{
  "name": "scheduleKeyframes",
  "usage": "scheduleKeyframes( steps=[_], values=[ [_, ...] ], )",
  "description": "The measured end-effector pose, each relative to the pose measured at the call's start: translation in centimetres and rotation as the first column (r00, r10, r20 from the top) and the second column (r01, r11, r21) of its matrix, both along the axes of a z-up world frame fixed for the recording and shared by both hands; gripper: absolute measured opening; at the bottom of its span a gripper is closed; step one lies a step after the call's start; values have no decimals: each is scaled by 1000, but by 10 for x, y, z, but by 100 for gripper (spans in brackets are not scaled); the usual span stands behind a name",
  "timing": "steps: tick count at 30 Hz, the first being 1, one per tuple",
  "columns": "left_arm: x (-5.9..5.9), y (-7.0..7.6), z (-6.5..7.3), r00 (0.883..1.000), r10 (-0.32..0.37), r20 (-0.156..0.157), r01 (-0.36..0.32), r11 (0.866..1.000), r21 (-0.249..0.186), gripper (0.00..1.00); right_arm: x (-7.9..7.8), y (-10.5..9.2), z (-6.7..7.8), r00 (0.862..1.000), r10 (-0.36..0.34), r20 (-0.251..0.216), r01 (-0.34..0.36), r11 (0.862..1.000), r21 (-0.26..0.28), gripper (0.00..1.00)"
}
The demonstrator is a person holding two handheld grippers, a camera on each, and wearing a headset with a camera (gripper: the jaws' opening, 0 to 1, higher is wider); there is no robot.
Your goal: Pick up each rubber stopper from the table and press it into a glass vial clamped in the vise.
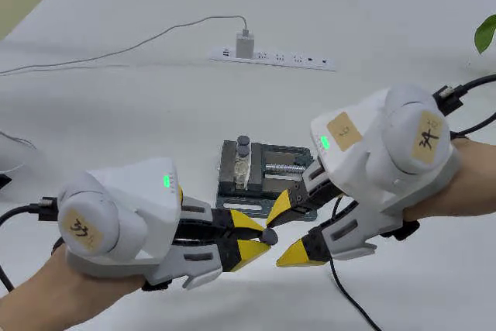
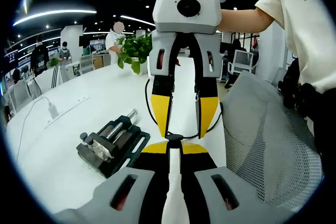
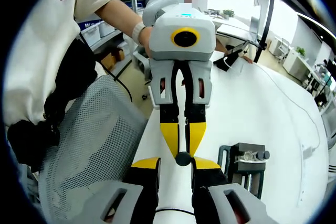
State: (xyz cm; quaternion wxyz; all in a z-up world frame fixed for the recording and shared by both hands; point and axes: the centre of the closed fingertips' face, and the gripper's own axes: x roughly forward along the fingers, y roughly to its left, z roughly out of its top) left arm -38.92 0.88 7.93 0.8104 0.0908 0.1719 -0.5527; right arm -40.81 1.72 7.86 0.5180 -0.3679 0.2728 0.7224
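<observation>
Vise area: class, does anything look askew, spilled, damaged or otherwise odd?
Nothing stands out. The vise sits flat on the table, a glass vial clamped in it, no spill or breakage visible. The left tongs are shut on a rubber stopper between the open right tongs.

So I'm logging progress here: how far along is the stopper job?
Done, it seems: two vials in the vise already carry dark stoppers. In hand: the left hand-held gripper is shut on a rubber stopper, the right hand-held gripper open with a jaw either side of it. Left: pressing that one in; whether an unplugged vial waits, I cannot tell.
</observation>
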Motion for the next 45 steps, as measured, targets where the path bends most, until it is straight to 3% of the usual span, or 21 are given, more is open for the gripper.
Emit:
scheduleKeyframes(
  steps=[20,38,45],
  values=[
    [-1,-2,-3,998,17,-53,-18,1000,-18,3,7,0,-3,999,2,34,-2,1000,-14,8],
    [0,-2,1,1000,-2,-1,2,1000,-3,3,9,0,1,1000,14,15,-13,1000,-26,8],
    [1,-3,1,1000,-5,18,5,1000,6,3,10,0,1,999,-26,-20,25,999,-34,7]
  ],
)
